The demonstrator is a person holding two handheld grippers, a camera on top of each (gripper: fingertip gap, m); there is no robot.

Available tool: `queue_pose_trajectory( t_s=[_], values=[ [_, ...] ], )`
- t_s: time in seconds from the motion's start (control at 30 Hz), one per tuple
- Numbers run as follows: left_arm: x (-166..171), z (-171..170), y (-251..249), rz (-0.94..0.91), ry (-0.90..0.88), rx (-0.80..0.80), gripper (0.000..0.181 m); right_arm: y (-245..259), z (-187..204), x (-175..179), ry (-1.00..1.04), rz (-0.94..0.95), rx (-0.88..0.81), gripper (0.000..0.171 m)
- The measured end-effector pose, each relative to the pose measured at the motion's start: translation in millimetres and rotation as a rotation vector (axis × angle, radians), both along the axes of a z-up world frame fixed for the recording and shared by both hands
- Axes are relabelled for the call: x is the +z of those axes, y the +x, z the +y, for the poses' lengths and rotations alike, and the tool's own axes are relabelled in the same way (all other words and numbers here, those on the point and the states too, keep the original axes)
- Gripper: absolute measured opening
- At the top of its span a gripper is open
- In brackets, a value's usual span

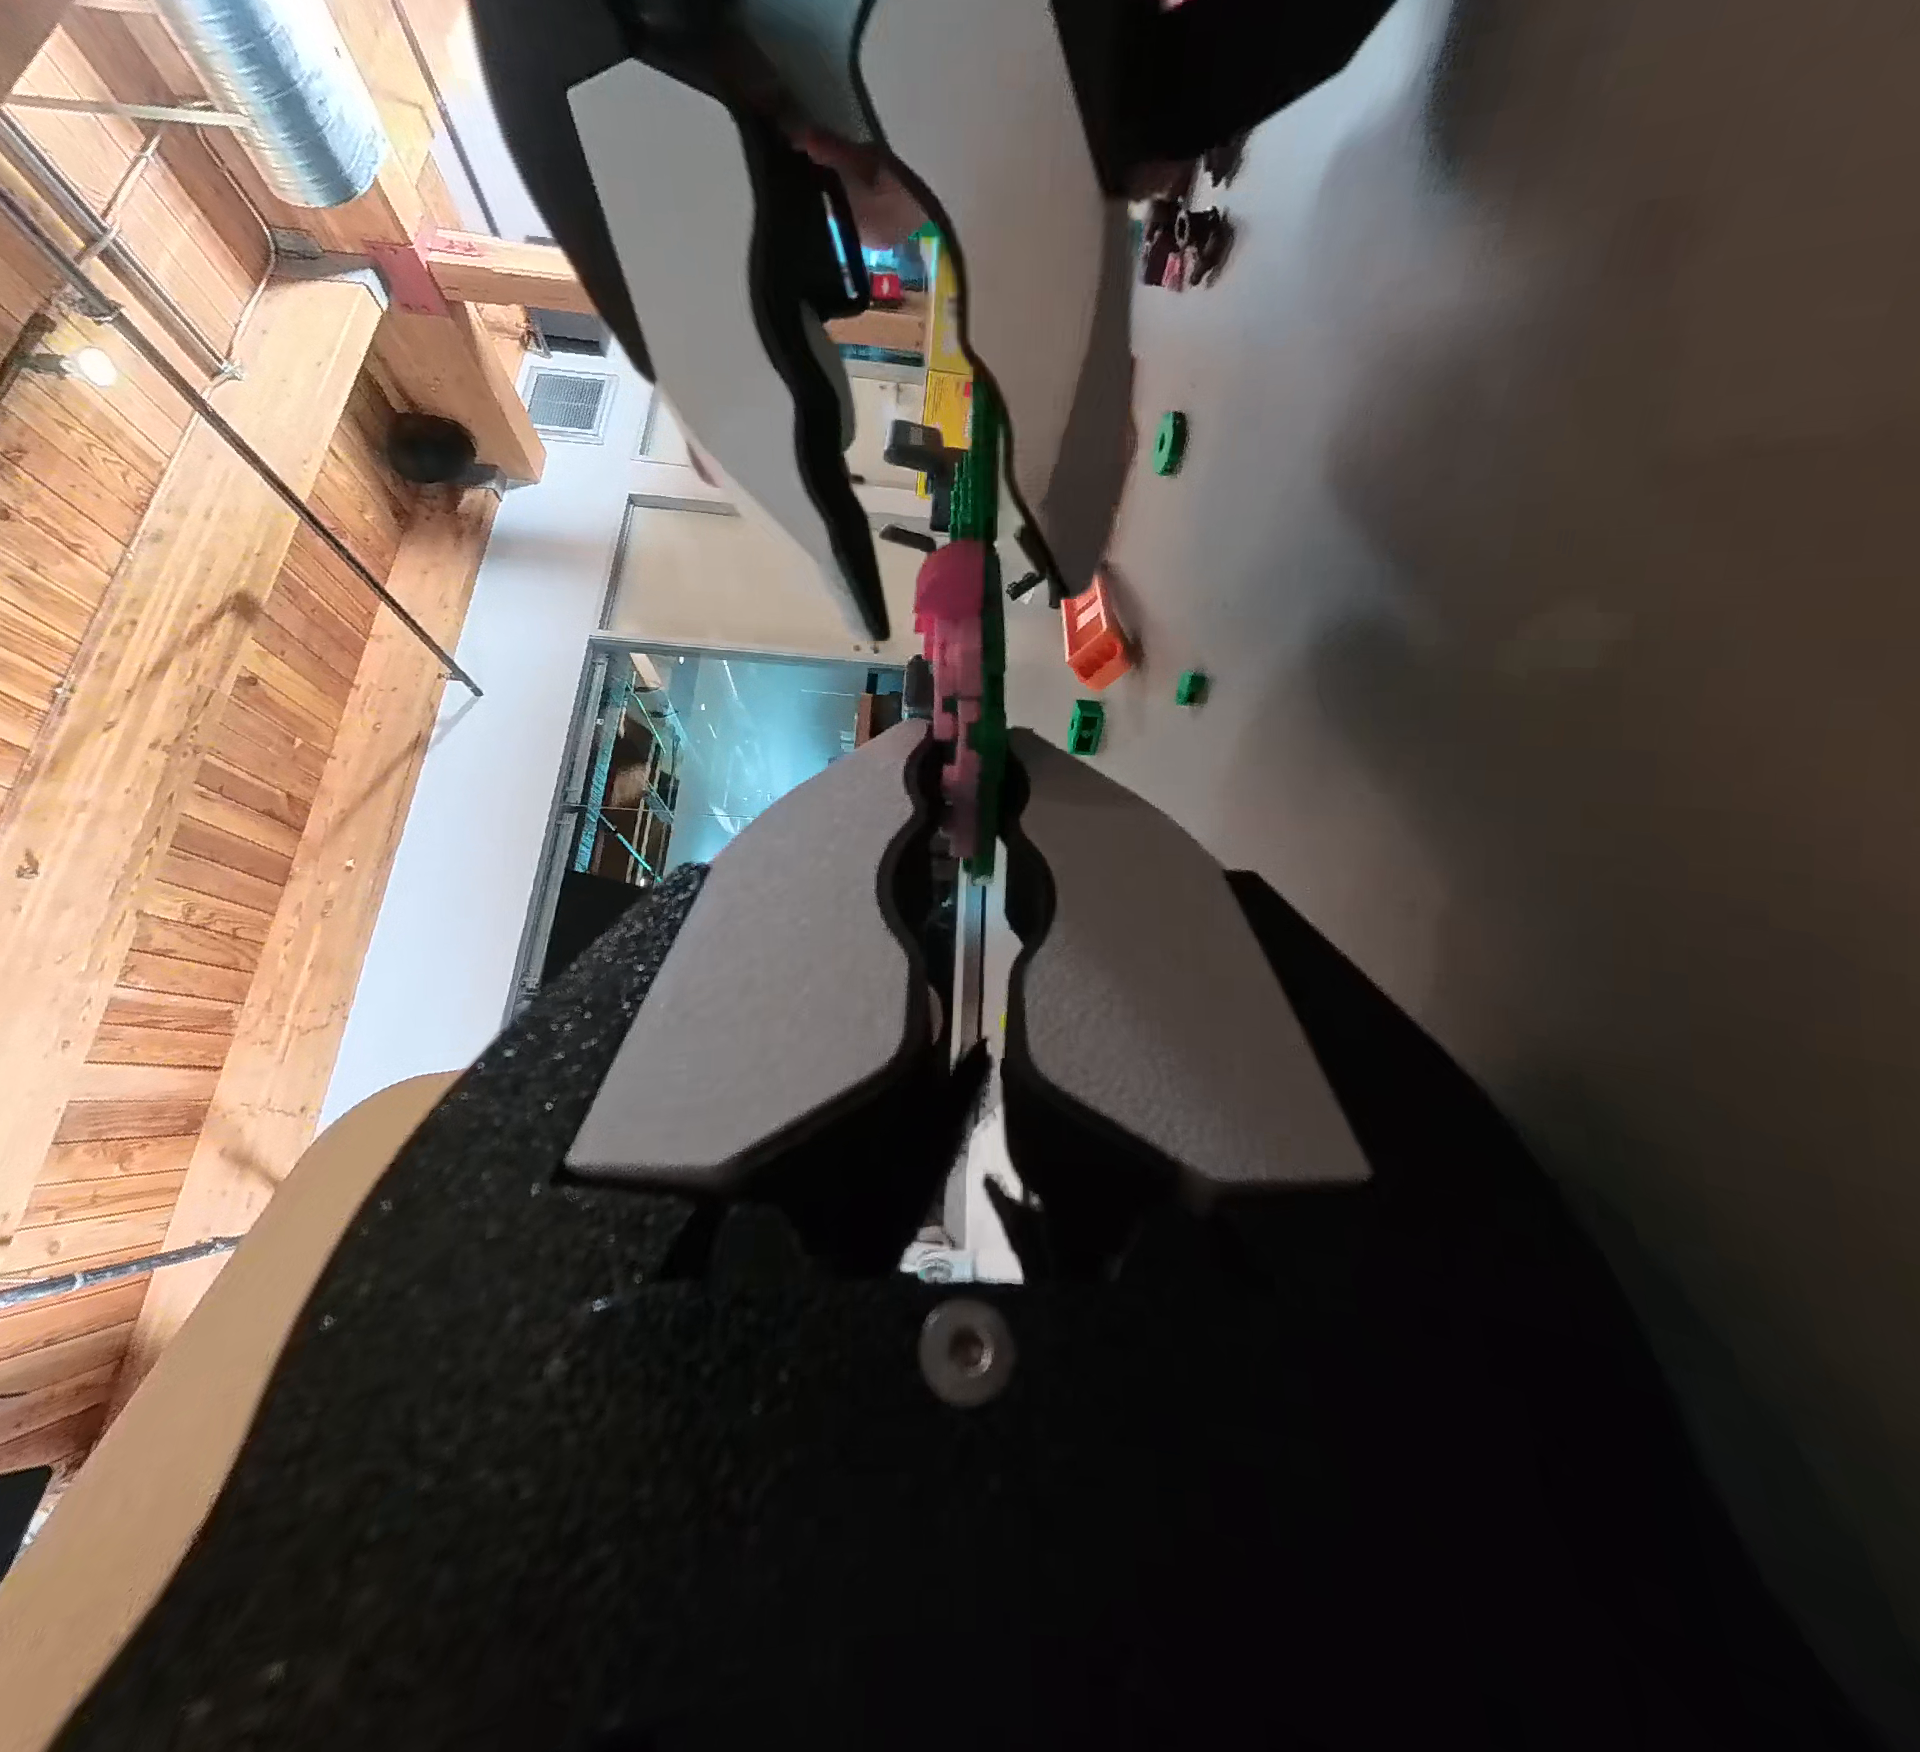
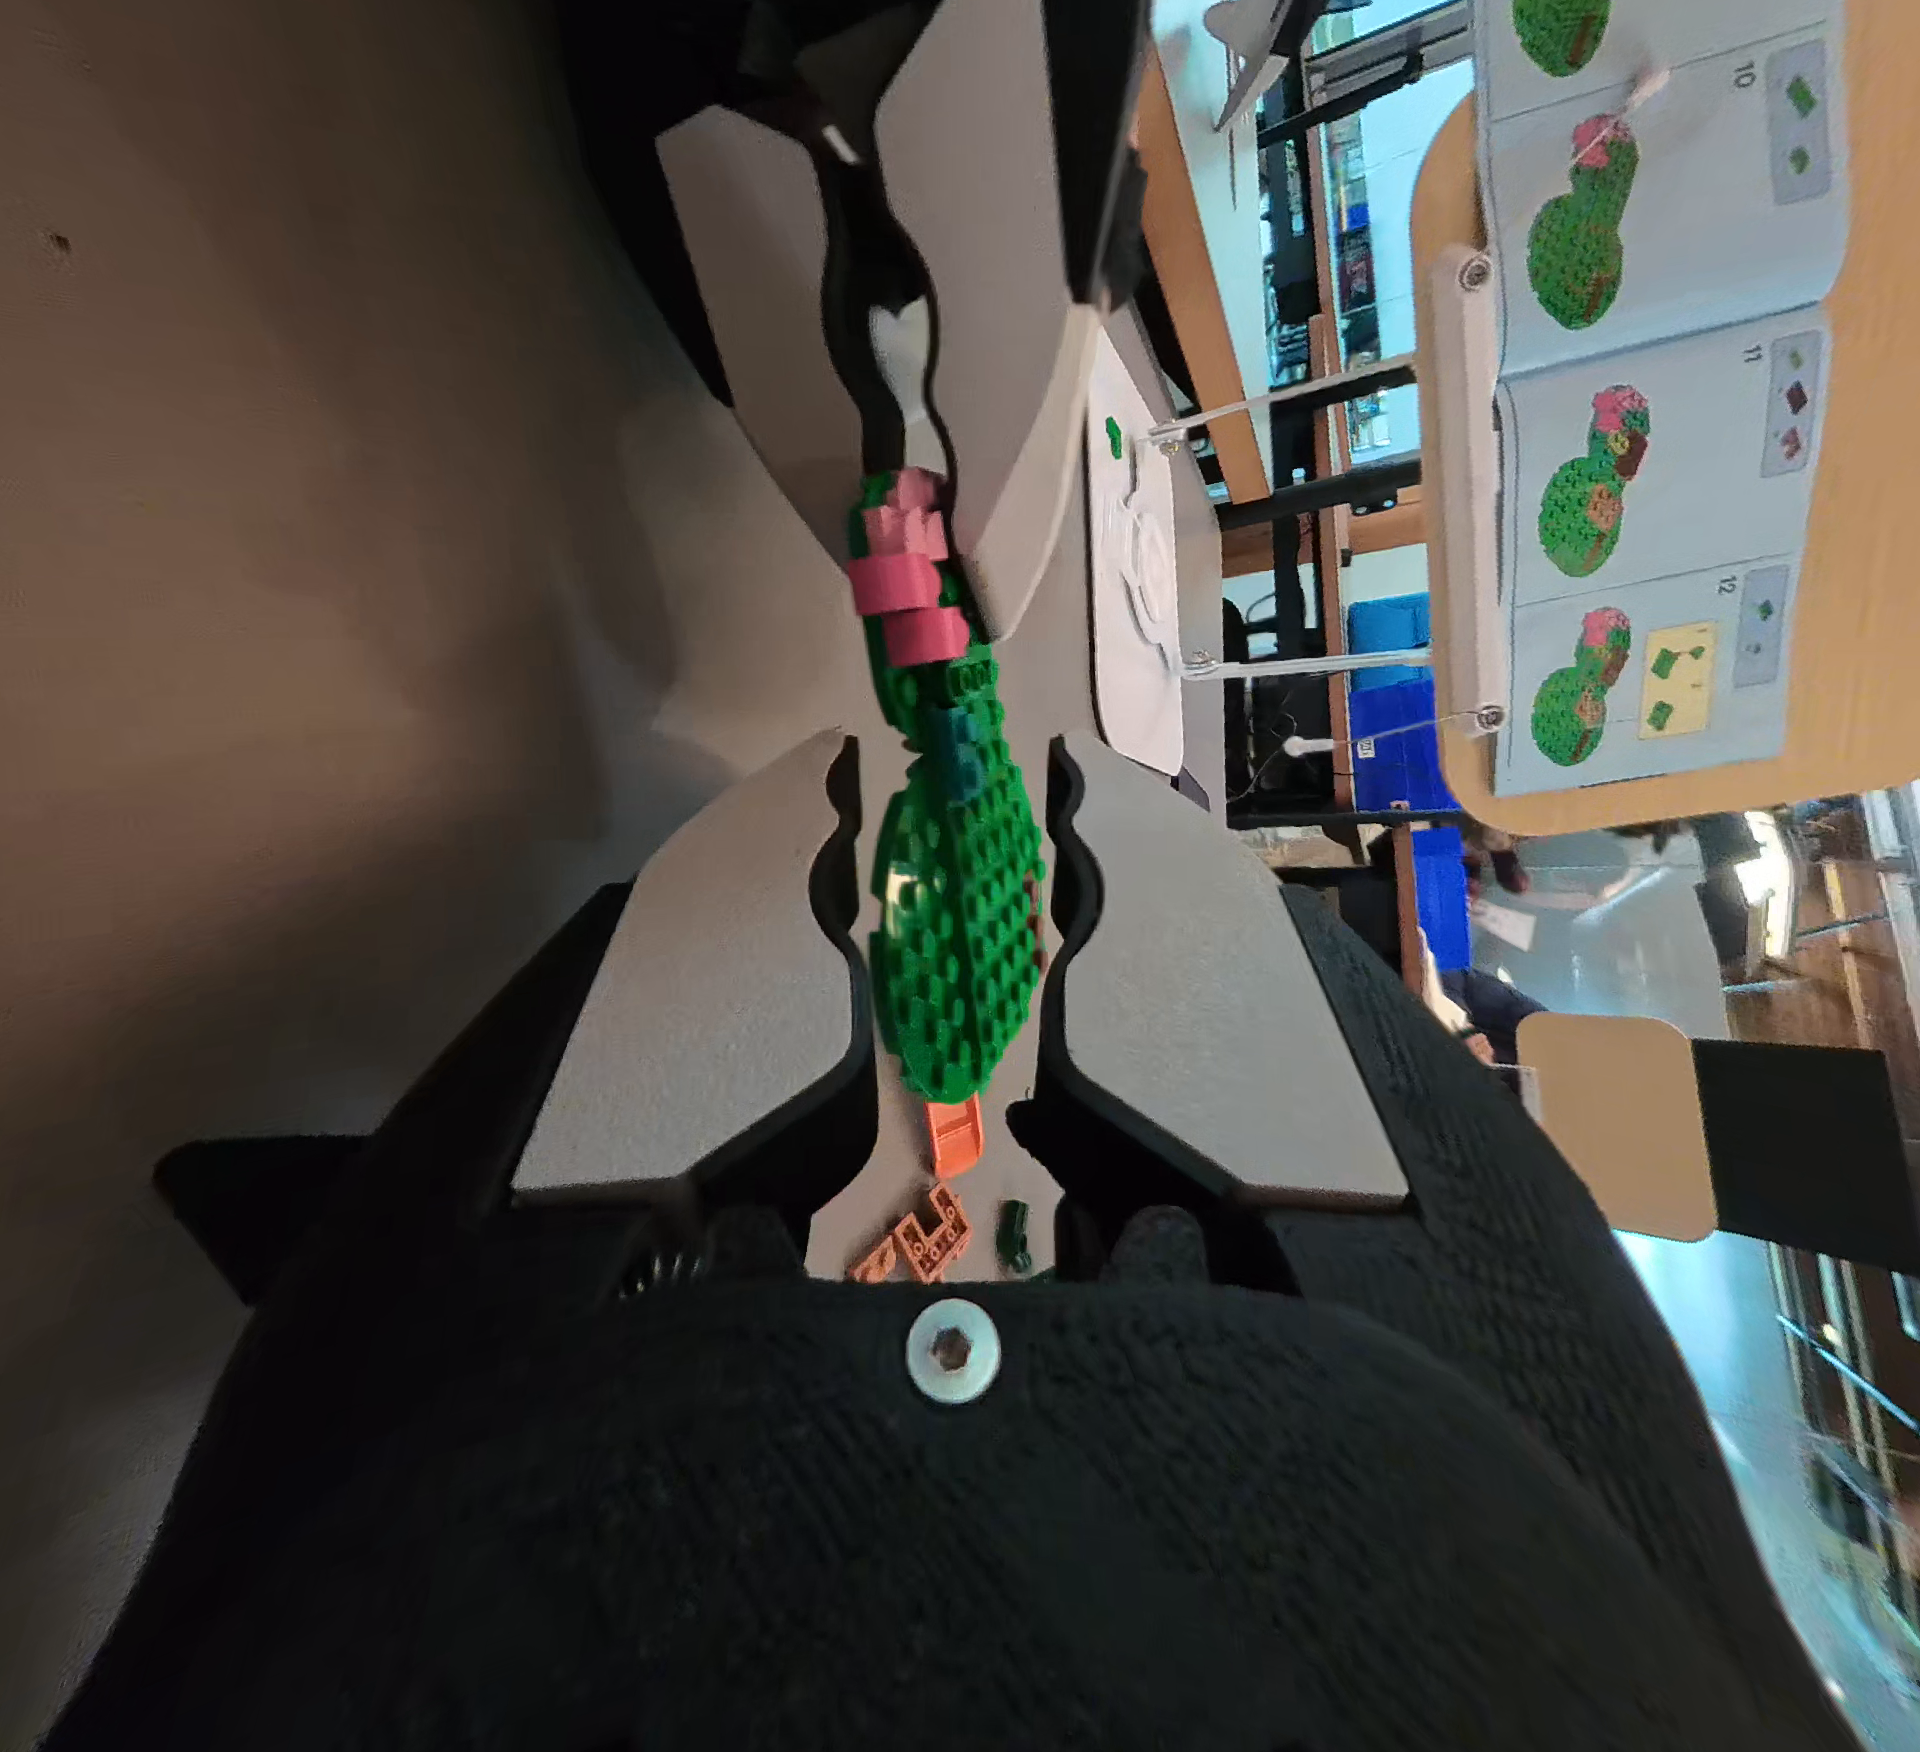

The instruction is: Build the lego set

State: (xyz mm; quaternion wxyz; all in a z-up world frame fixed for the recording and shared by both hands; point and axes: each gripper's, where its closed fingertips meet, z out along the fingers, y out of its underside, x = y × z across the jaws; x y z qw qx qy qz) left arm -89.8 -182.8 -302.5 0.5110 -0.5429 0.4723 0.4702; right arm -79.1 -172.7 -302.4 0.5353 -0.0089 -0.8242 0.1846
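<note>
A green studded plate (image 2: 956, 954) with pink bricks (image 2: 894, 580) at one end is held up above the grey table (image 1: 1455, 559). My left gripper (image 1: 966, 746) is shut on the plate's pink end, which shows edge-on (image 1: 987, 663) in the left wrist view. In the right wrist view it comes in from the top (image 2: 925, 549). My right gripper (image 2: 951, 746) is open, one finger on each side of the plate's wide round end. In the left wrist view it (image 1: 966, 606) faces mine from the top.
An orange brick (image 1: 1096, 642), small green bricks (image 1: 1086, 726) and dark reddish pieces (image 1: 1184, 242) lie on the table. Brown pieces (image 2: 925, 1240) lie under the right gripper. An open instruction booklet (image 2: 1662, 352) stands on a holder at the right.
</note>
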Motion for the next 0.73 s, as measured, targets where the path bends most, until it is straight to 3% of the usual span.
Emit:
queue_pose_trajectory(
  t_s=[0.17, 0.37, 0.5, 0.6, 0.67, 0.73],
  values=[
    [0.9, -0.3, 0.4, -0.009, 0.003, -0.002, 0.008, -2.4, -3.7, -5.3, 0.069, 0.035, 0.006, 0.030],
    [-0.2, -0.7, 5.4, -0.038, -0.009, -0.022, 0.008, -6.5, -1.0, -0.1, 0.195, 0.144, -0.011, 0.011],
    [-4.4, -0.3, 6.9, -0.022, -0.028, -0.025, 0.008, -5.2, -0.3, -3.1, 0.268, 0.150, -0.002, 0.011],
    [-3.9, 0.1, 4.5, -0.018, -0.023, -0.022, 0.008, -6.9, -0.5, -3.4, 0.209, 0.132, -0.019, 0.011],
    [4.8, -0.2, -0.7, -0.014, 0.021, -0.006, 0.008, -7.0, -0.2, 4.4, 0.138, 0.131, -0.019, 0.015],
    [6.3, -2.2, -18.0, 0.043, 0.047, 0.044, 0.008, -4.9, 4.7, 17.0, 0.004, 0.095, -0.031, 0.035]
  ],
)
